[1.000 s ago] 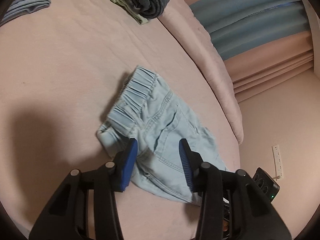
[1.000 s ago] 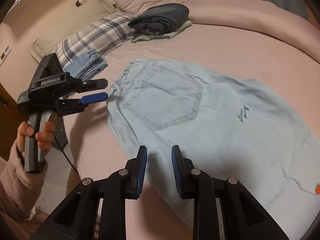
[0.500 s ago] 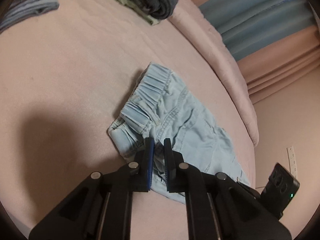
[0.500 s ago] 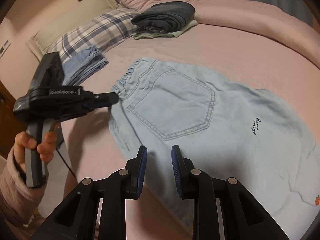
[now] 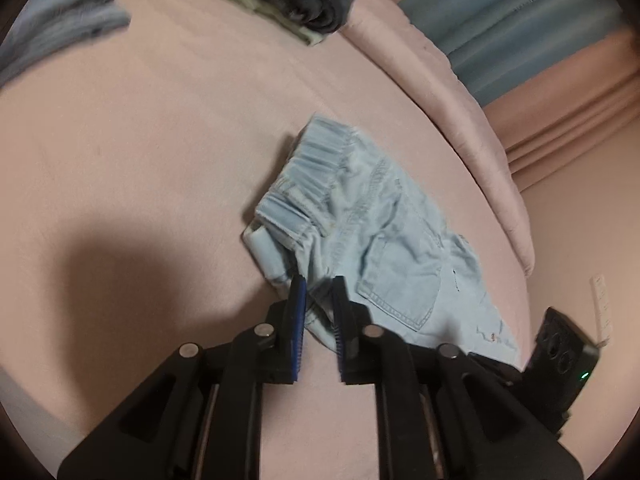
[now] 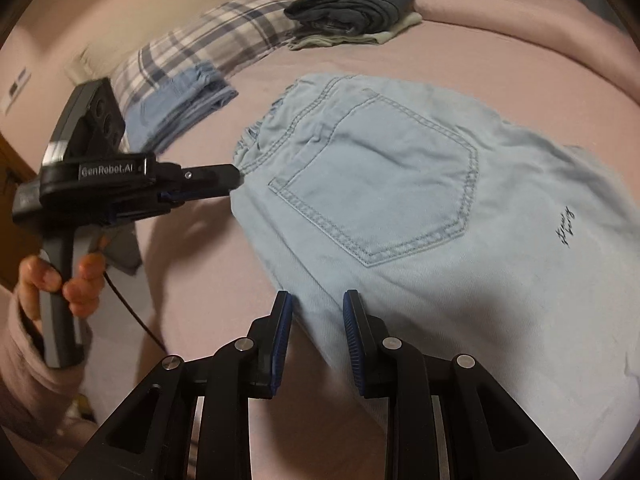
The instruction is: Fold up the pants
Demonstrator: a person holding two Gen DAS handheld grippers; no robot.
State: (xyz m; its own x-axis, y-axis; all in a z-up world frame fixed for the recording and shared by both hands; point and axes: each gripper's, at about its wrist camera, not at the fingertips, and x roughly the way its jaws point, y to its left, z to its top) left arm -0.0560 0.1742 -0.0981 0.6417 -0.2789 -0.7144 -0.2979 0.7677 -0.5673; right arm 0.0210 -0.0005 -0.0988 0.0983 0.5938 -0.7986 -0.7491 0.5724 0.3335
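Light blue denim pants [image 6: 400,184] lie back pocket up on the pink bed [image 6: 480,52]. In the left wrist view the pants [image 5: 380,232] are bunched at the elastic waistband. My left gripper [image 5: 318,280] is shut on the near waistband corner, with cloth pinched between its blue pads. From the right wrist view the left gripper [image 6: 236,174] meets the waistband at the pants' left end, held by a hand [image 6: 60,280]. My right gripper [image 6: 316,296] stands partly open over the pants' near edge; cloth lies between its fingers, and the pads do not press it.
A stack of folded dark clothes [image 6: 352,4] sits at the back of the bed. A folded blue garment [image 6: 184,100] lies on a plaid pillow [image 6: 224,28] at the left. A rolled pink duvet [image 5: 460,120] borders the bed, with curtains behind it.
My left gripper's jaws have come together on the waistband corner, and the waistband has bunched up. The right gripper keeps the same opening at the pants' near edge.
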